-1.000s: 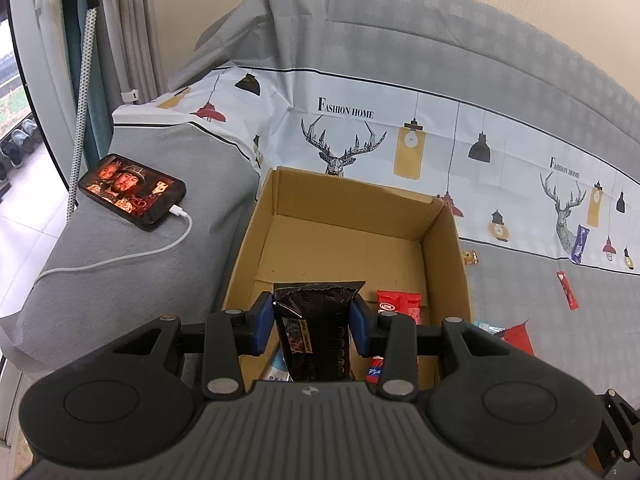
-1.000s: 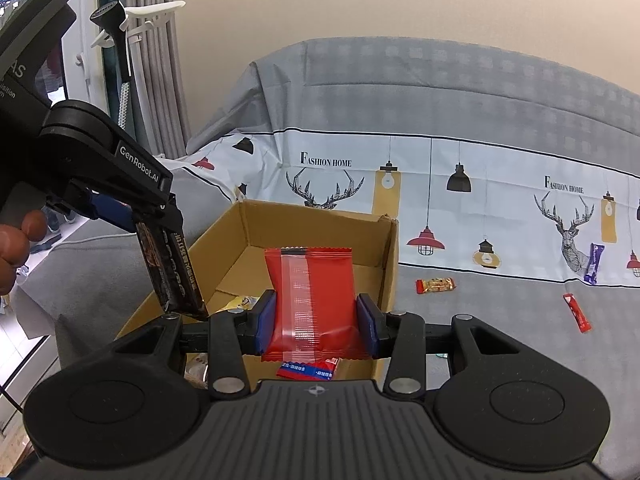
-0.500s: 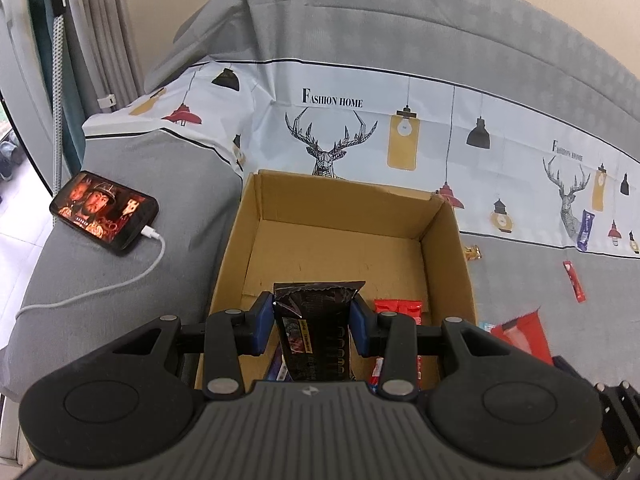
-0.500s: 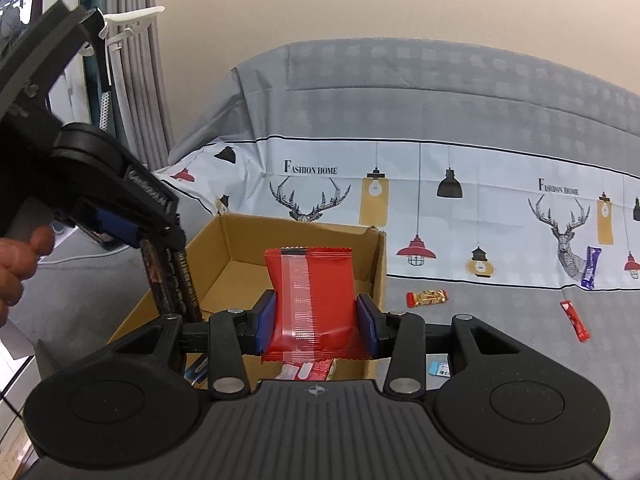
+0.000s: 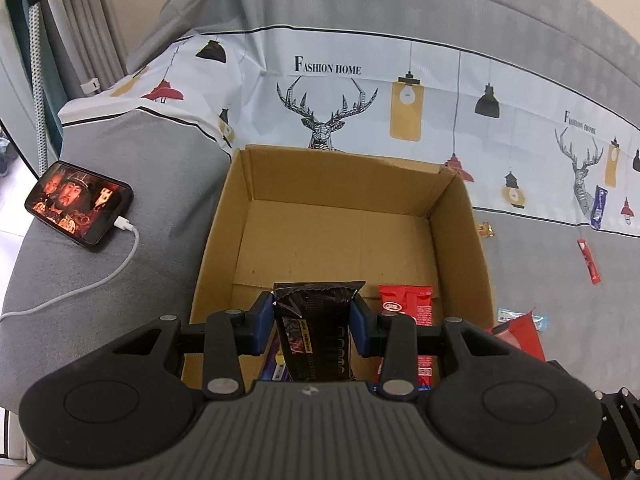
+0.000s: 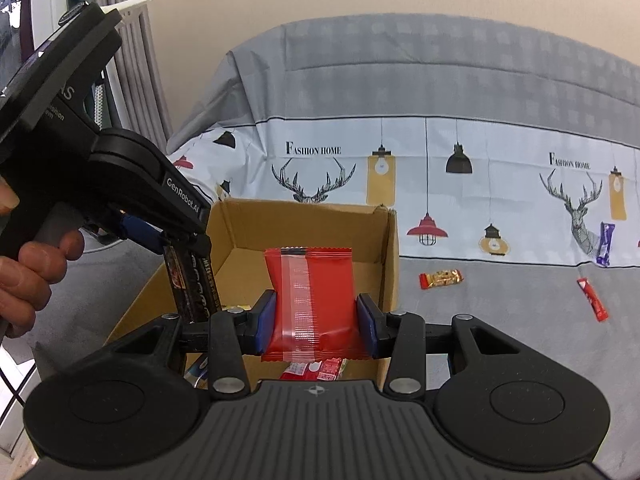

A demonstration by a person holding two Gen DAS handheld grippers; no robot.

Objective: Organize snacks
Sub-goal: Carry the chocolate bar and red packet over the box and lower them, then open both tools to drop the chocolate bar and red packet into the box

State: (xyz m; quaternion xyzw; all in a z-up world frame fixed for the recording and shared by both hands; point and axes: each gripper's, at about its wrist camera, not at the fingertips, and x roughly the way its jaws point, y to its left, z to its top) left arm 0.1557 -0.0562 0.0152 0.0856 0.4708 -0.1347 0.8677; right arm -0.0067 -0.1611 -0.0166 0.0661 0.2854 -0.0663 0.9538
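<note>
Grey-covered bed (image 5: pixel 132 160) carried an open brown cardboard box (image 5: pixel 460 216); left gripper (image 5: pixel 312 322) pinching a black snack packet (image 5: pixel 316 332) and right gripper (image 6: pixel 316 322) pinching a red packet (image 6: pixel 312 296) should have released low over its bare middle.

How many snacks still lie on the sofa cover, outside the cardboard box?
4 in the right wrist view: gold-red bar nearest the cardboard box, red stick, purple packet, and a part-hidden blue-white wrapper. More may be hidden.

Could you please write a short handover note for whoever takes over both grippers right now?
Left gripper: shut on a black snack packet, above the open brown cardboard box.
Right gripper: shut on a red snack packet, near the box's front.
Done: a red wrapper and others lie inside.
Left: drop both packets, then collect the gold bar, red stick and purple packet from the grey sofa cover.
</note>
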